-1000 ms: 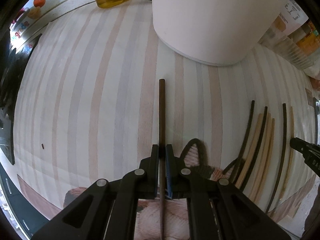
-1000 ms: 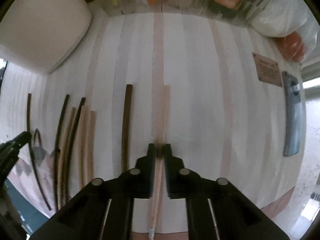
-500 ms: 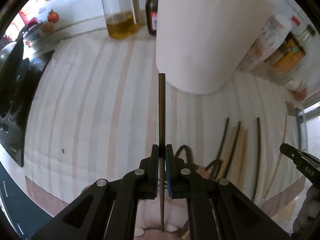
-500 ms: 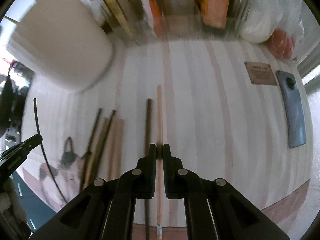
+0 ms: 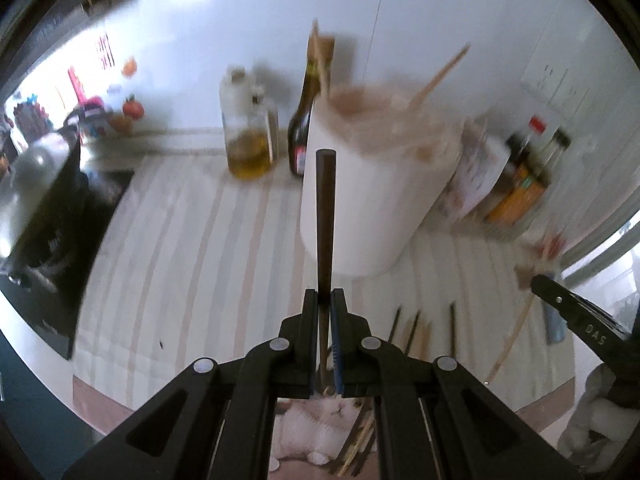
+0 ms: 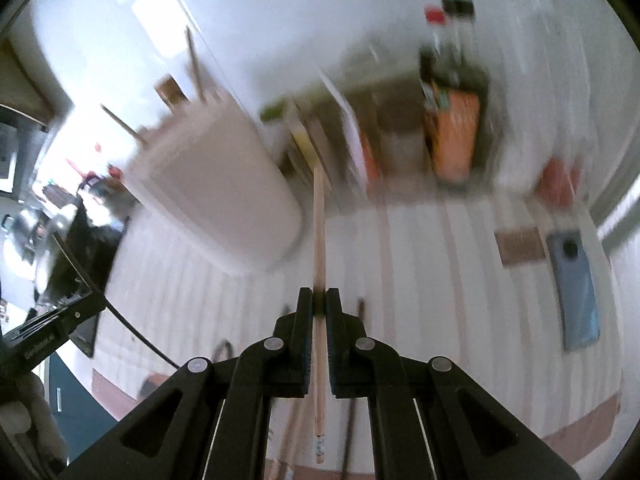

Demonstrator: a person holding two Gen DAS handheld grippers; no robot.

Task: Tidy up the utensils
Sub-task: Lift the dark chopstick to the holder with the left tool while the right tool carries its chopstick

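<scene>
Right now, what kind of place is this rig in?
Most likely a home kitchen counter: an oil jug and a dark sauce bottle stand by the wall, a black stove sits at the left, and a white chopstick holder stands on a striped mat.

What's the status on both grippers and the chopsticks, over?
Left gripper shut on dark chopstick. Right gripper shut on light chopstick. White holder ahead, path clear.

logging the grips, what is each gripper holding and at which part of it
The left gripper is shut on a dark chopstick, and the right gripper on a light wooden chopstick. Each is pinched partway along its length, both ends sticking out.
</scene>
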